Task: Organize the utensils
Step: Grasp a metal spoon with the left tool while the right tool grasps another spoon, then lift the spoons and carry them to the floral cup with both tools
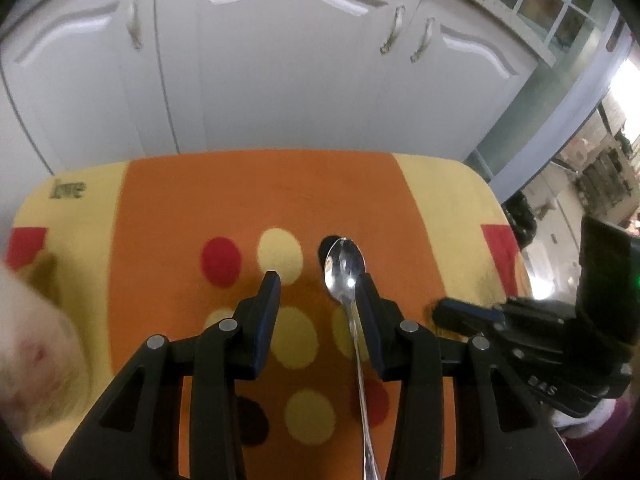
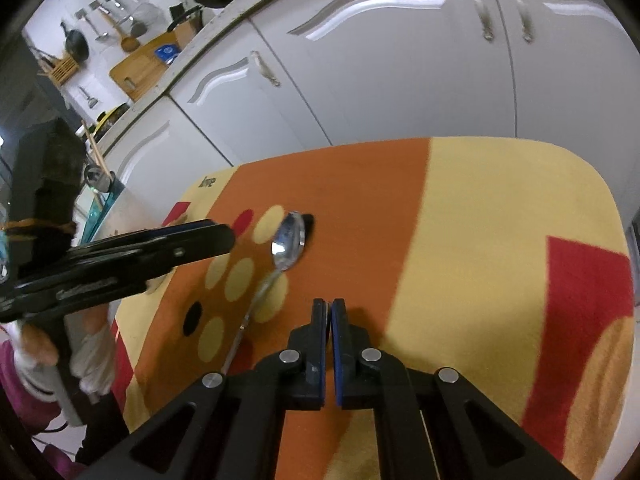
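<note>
A shiny metal spoon (image 1: 346, 272) lies on the orange and yellow spotted cloth (image 1: 256, 192), bowl pointing away from me. My left gripper (image 1: 320, 284) is open above it, and the spoon's handle runs beside the inner face of the right finger (image 1: 370, 312). In the right wrist view the spoon (image 2: 289, 242) lies left of my right gripper (image 2: 329, 306), which is shut and empty above the cloth (image 2: 480, 220). The left gripper (image 2: 224, 236) reaches in from the left there.
White cabinet doors (image 1: 280, 80) stand just behind the table. A blurred pale object (image 1: 32, 344) sits at the table's left edge. A counter (image 2: 224, 20) with a cutting board (image 2: 140, 64) and hanging utensils lies at the upper left in the right wrist view.
</note>
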`<state>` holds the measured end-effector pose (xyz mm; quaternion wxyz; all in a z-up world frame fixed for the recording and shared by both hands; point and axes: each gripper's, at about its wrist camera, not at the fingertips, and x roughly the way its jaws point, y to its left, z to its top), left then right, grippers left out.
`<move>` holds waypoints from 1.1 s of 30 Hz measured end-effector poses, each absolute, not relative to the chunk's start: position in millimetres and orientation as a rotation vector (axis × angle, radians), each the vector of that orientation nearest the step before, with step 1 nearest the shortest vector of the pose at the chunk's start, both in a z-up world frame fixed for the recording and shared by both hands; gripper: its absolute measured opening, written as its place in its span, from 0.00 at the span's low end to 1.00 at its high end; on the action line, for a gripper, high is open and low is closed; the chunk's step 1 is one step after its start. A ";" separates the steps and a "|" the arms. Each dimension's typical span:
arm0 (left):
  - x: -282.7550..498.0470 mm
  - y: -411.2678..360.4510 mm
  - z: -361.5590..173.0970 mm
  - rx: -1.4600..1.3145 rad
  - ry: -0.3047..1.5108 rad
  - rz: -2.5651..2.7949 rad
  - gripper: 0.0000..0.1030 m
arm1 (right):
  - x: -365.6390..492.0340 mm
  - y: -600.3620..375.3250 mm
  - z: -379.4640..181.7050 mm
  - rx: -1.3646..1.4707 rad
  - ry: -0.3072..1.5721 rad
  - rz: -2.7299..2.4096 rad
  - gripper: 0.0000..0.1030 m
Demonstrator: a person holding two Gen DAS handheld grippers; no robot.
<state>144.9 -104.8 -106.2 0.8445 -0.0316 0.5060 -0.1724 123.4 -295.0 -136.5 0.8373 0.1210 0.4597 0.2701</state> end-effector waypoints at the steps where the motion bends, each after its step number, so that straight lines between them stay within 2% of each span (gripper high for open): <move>1: 149.4 -105.0 -108.9 -0.076 1.075 -0.372 0.37 | 123.7 -298.0 -138.8 0.276 0.980 0.576 0.02; 5: 162.2 -110.0 -116.4 -0.071 1.081 -0.423 0.37 | 122.8 -305.8 -143.9 0.314 0.991 0.591 0.16; 9: 168.3 -118.0 -124.5 -0.033 1.093 -0.450 0.35 | 119.7 -308.0 -143.2 0.307 0.992 0.608 0.16; 14: 177.3 -122.5 -129.6 -0.038 1.104 -0.477 0.23 | 119.0 -309.0 -144.9 0.304 0.995 0.628 0.16; 16: 178.3 -125.1 -129.6 -0.037 1.107 -0.500 0.14 | 119.8 -309.5 -145.2 0.303 0.989 0.634 0.16; 18: 177.6 -128.2 -130.0 -0.026 1.108 -0.516 0.10 | 119.1 -308.1 -145.4 0.297 0.982 0.635 0.16; 20: 174.2 -132.0 -129.3 0.001 1.102 -0.526 0.06 | 116.1 -306.8 -145.6 0.279 0.977 0.626 0.05; 22: 170.0 -133.1 -127.3 0.015 1.099 -0.530 0.02 | 113.1 -306.0 -144.4 0.256 0.975 0.612 0.05; 33: 136.2 -102.8 -94.7 -0.053 1.033 -0.489 0.01 | 98.6 -302.0 -106.4 0.202 0.897 0.580 0.02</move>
